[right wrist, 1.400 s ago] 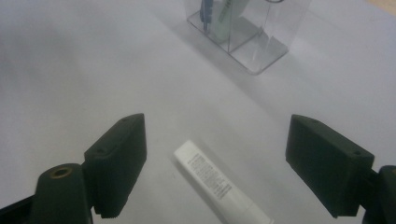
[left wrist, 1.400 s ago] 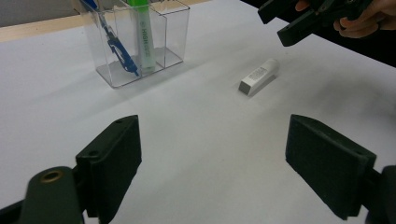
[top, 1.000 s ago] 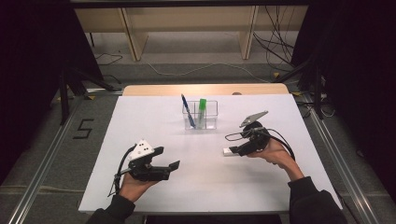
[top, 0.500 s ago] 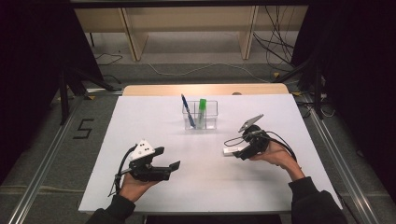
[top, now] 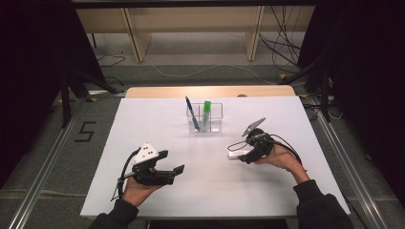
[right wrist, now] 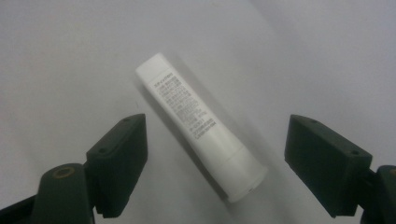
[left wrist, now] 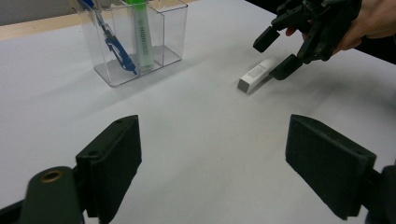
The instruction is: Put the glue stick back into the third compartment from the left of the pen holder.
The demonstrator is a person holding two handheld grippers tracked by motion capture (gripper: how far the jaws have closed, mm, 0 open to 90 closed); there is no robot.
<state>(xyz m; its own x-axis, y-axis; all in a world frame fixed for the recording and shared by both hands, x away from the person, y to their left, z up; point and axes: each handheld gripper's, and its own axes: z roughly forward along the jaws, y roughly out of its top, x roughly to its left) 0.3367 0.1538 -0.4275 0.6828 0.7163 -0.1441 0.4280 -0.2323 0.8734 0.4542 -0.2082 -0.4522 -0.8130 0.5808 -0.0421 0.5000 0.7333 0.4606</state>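
Note:
A small white tube (right wrist: 201, 123) with fine print lies flat on the white table (top: 157, 129); it also shows as the white tube (top: 236, 153) in the high view and the white tube (left wrist: 256, 74) in the left gripper view. My right gripper (top: 244, 155) hovers just over it, open, with the tube lying between its spread jaws and touching neither. My left gripper (top: 177, 172) rests low at the front left, open and empty, pointing toward the right. A clear two-part holder (top: 210, 121) at mid-table holds a blue pen (top: 192, 113) and a green highlighter (top: 206, 113).
The clear holder (left wrist: 140, 42) stands beyond the left gripper, to the left of the tube. A wooden strip (top: 210, 91) runs along the table's far edge. Metal rails flank the table, and cables lie on the floor behind it.
The right gripper has dropped lower and shifted slightly left, down over the white tube. The left gripper has stayed still.

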